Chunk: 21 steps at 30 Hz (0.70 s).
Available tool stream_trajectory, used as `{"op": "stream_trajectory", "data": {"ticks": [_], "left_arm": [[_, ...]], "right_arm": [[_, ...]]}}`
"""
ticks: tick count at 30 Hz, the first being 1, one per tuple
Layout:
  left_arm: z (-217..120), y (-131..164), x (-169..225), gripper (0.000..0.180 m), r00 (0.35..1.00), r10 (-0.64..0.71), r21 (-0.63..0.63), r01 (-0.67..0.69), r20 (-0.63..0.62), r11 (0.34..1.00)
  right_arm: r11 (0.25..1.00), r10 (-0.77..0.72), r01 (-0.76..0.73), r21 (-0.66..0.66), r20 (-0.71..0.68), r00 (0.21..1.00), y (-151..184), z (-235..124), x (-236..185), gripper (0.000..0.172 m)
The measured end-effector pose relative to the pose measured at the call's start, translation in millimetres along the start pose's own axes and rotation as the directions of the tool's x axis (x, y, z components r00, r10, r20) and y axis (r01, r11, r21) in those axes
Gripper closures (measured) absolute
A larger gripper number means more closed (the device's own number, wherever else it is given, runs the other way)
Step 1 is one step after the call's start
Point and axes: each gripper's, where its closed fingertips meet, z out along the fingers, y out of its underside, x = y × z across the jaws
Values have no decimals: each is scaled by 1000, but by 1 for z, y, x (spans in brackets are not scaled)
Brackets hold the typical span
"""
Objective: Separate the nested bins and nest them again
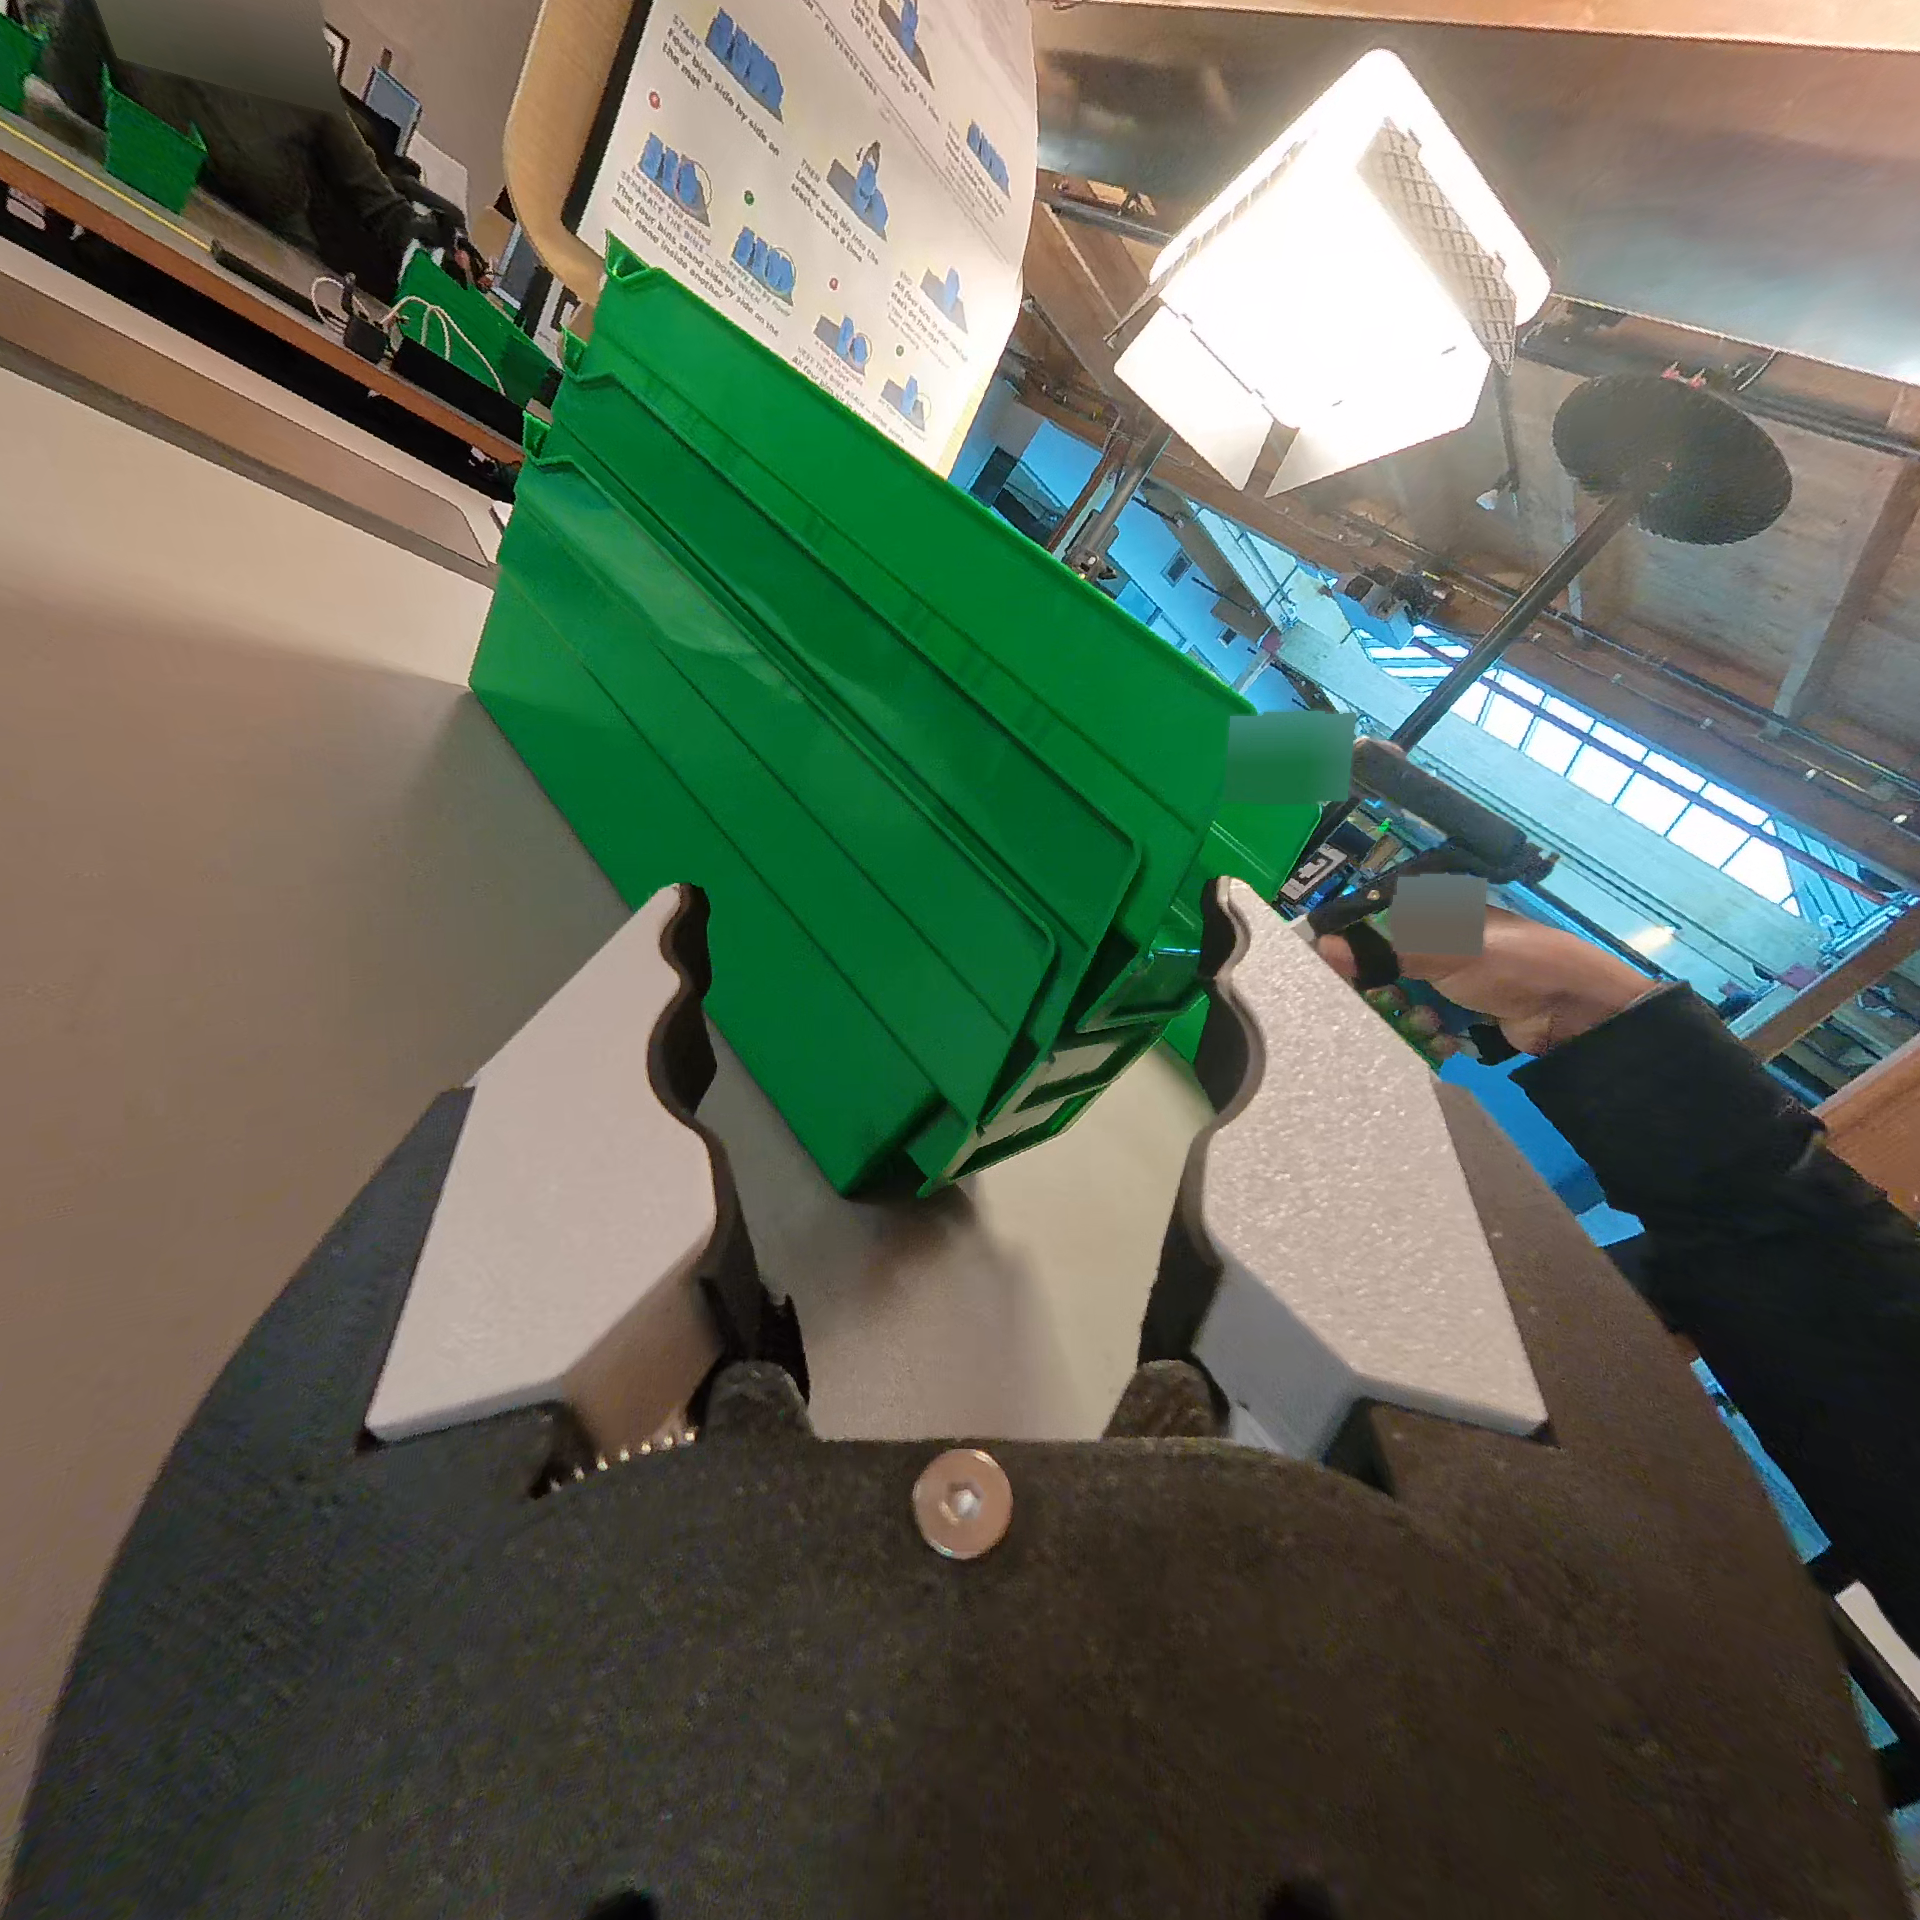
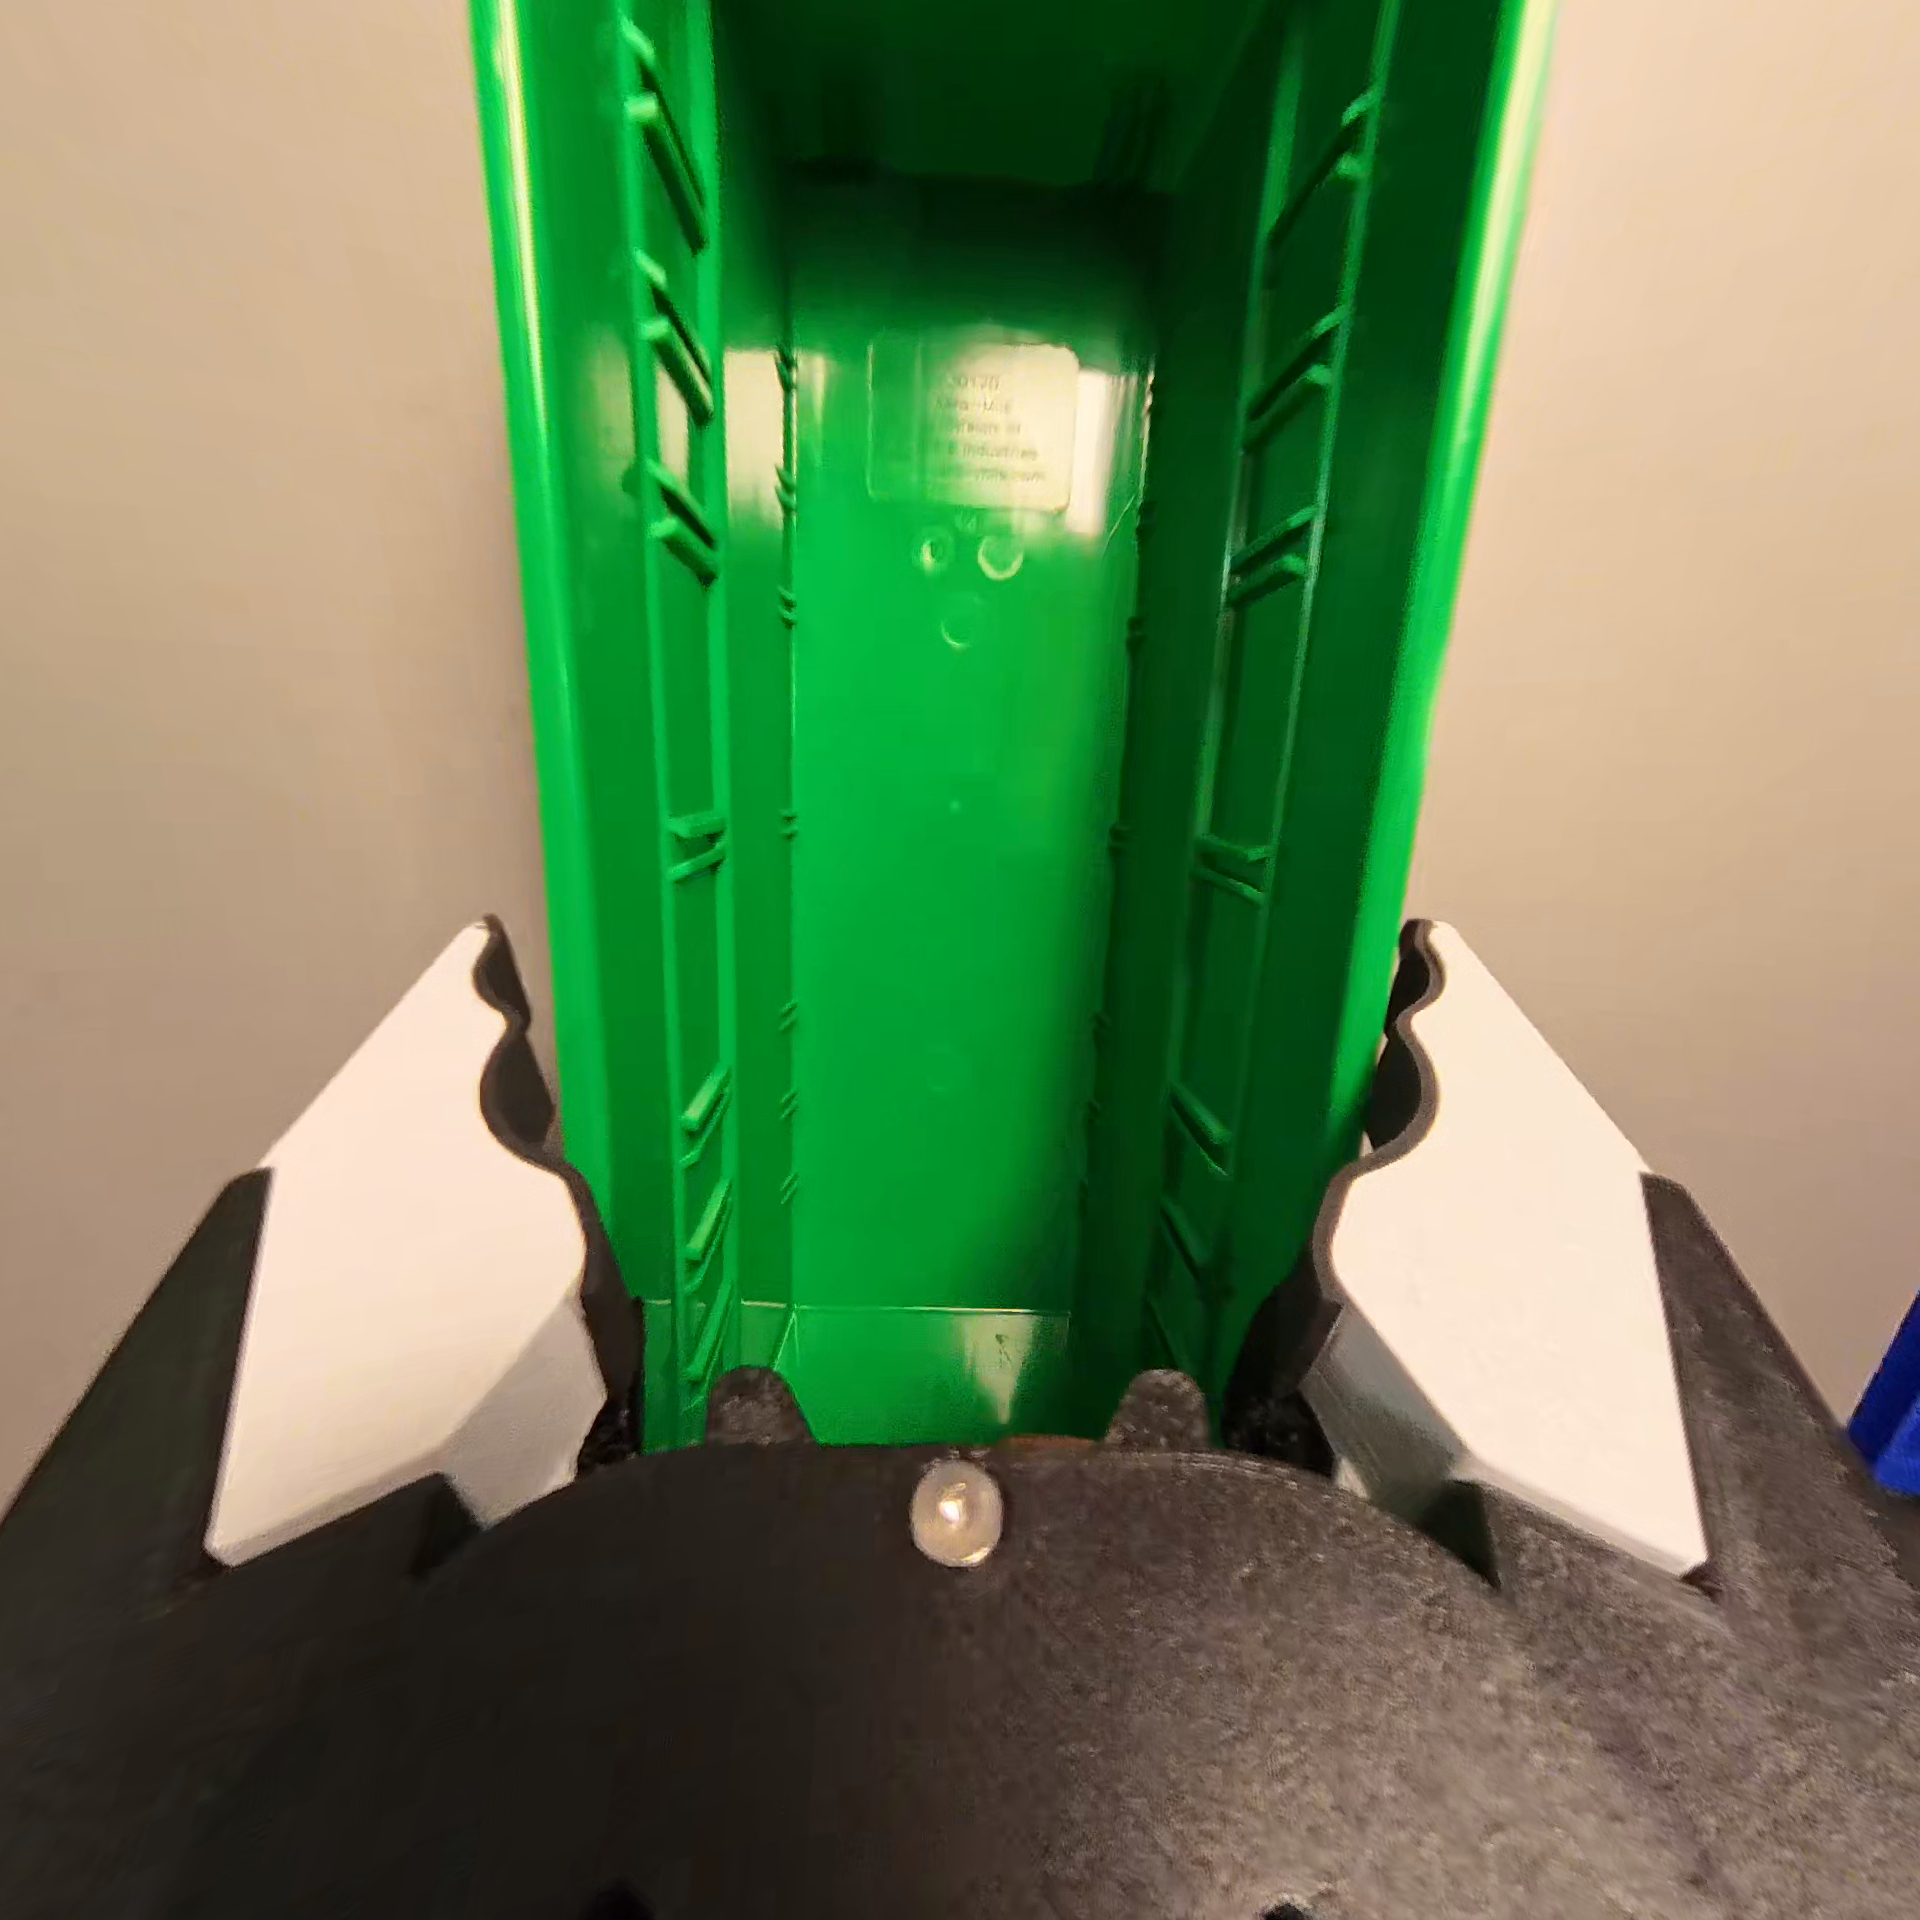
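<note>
A stack of nested green bins (image 1: 831,748) stands on the grey mat (image 1: 208,831). My left gripper (image 1: 951,909) is open, and the stack's near lower corner lies between its fingers without being pressed. My right gripper (image 2: 951,935) looks down into the top green bin (image 2: 956,831). Its pads (image 2: 520,1081) lie against that bin's two outer side walls, shut on it across its width. In the left wrist view the right gripper (image 1: 1371,914) shows at the far end of the stack, held by a person's hand (image 1: 1538,997).
An instruction sheet (image 1: 831,187) hangs behind the stack and a bright light panel (image 1: 1330,281) stands on a pole at the right. More green bins (image 1: 156,145) sit on a far table. Something blue (image 2: 1891,1434) shows at the mat's right edge.
</note>
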Motion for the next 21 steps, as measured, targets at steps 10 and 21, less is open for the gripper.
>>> {"op": "stream_trajectory", "data": {"ticks": [10, 21], "left_arm": [[0, 0, 0, 87, 1000, 0, 3, 0, -3, 1000], [0, -1, 0, 87, 1000, -1, 3, 1, -1, 1000]], "right_arm": [[1000, 9, -9, 4, 72, 997, 0, -7, -9, 51], [985, -51, 18, 174, 190, 980, -32, -63, -53, 57]]}}
